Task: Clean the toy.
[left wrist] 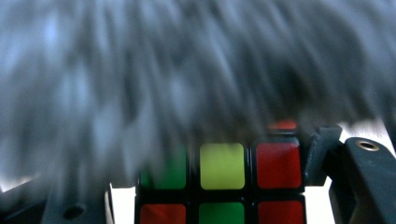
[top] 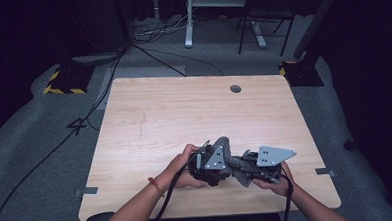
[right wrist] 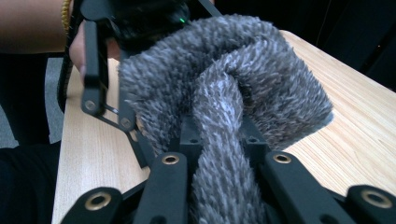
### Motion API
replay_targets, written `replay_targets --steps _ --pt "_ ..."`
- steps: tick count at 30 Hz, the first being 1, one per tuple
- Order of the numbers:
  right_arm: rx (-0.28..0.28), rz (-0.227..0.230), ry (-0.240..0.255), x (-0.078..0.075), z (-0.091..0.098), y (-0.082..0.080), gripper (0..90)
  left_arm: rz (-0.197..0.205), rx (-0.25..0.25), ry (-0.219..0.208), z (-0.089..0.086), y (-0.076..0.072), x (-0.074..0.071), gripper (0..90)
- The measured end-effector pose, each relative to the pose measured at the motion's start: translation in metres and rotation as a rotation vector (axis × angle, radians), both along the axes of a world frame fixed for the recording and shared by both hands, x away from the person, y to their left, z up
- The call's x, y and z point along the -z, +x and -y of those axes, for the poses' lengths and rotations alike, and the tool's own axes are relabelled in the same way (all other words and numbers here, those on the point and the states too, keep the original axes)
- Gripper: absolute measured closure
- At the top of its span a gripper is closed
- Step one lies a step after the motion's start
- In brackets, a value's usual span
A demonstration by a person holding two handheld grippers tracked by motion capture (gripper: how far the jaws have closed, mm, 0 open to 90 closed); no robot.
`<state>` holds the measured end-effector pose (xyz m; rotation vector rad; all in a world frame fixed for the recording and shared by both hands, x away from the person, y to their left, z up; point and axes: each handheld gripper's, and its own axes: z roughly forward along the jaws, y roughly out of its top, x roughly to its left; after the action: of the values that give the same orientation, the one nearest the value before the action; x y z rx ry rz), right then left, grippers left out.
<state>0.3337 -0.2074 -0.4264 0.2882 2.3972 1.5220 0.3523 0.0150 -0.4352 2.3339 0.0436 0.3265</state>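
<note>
Cube and cloth – handling notes

Cube [left wrist: 222,184] sits clamped in my left gripper [top: 210,166], lower centre of the left gripper view. It's rigid, light plastic with slick faces, so the flat sides are the place to hold it, as now. Fuzzy grey cloth [right wrist: 224,93] is draped over it and pinched in the narrow jaws of my right gripper [right wrist: 219,140], dead centre of that view. It's soft and limp, with grippy pile, so any bunched fold should work as a hold.

In the high view both grippers meet at the table [top: 184,111] near its lower edge.

Hard to read – the cloth blurs out the upper part of the left gripper view, hiding most of the cube. Contact between cloth and cube faces isn't visible.
</note>
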Motion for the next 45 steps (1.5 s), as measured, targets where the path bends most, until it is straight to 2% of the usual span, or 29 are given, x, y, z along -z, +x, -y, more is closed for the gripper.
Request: replay_targets --steps 4,8,10,15,18,20,22,25,28,30,35,37,39,40,42,44,45 --pt "0.002 -0.007 -0.003 0.0 -0.002 0.0 77.3 -0.008 -0.005 -0.012 -0.002 0.002 0.0 33.1" --pt "0.041 -0.033 -0.022 0.001 0.005 0.007 77.4 -0.008 -0.017 -0.046 -0.008 0.002 -0.005 33.2" --pt "0.061 -0.062 -0.042 0.007 0.009 0.012 77.4 -0.003 -0.023 -0.056 -0.012 0.003 -0.009 33.2" --pt "0.092 -0.15 -0.089 0.024 0.016 0.027 77.3 0.008 -0.028 -0.113 -0.023 0.002 -0.018 33.2" --pt "0.083 -0.18 -0.089 0.028 0.015 0.03 77.3 0.006 -0.023 -0.139 -0.026 0.002 -0.021 33.1" --pt "0.078 -0.185 -0.097 0.029 0.013 0.03 77.3 0.006 -0.014 -0.146 -0.026 0.001 -0.021 33.2" --pt "0.072 -0.196 -0.092 0.03 0.013 0.03 77.3 0.006 -0.011 -0.149 -0.026 0.001 -0.022 33.1" --pt "0.015 -0.232 -0.024 0.03 0.013 0.029 77.3 0.019 -0.003 -0.139 -0.025 0.0 -0.02 33.1" --pt "-0.018 -0.26 0.023 0.031 0.014 0.029 77.4 -0.001 0.005 -0.161 -0.027 0.001 -0.02 32.9" --pt "-0.028 -0.274 0.055 0.032 0.016 0.03 77.4 -0.007 0.004 -0.16 -0.028 0.002 -0.019 32.8" --pt "-0.056 -0.248 0.12 0.023 0.02 0.027 77.4 0.001 -0.01 -0.102 -0.026 0.002 -0.015 32.8" --pt "-0.059 -0.207 0.106 0.018 0.018 0.022 77.4 0.025 -0.02 -0.054 -0.02 0.001 -0.011 33.1" --pt "-0.069 -0.176 0.095 0.013 0.014 0.017 77.4 0.035 -0.023 -0.038 -0.015 -0.001 -0.008 33.2" --pt "-0.055 -0.156 0.066 0.01 0.011 0.015 77.4 0.04 -0.027 -0.028 -0.014 0.0 -0.007 33.3" --pt "-0.017 -0.113 0.025 0.008 0.009 0.013 77.3 0.028 -0.037 -0.046 -0.015 0.002 -0.008 33.4" --pt "0.013 -0.118 0.038 0.009 0.011 0.016 77.3 0.005 -0.036 -0.077 -0.017 0.003 -0.01 33.5" --pt "0.033 -0.118 0.034 0.01 0.013 0.018 77.3 0.008 -0.033 -0.083 -0.018 0.004 -0.012 33.5"
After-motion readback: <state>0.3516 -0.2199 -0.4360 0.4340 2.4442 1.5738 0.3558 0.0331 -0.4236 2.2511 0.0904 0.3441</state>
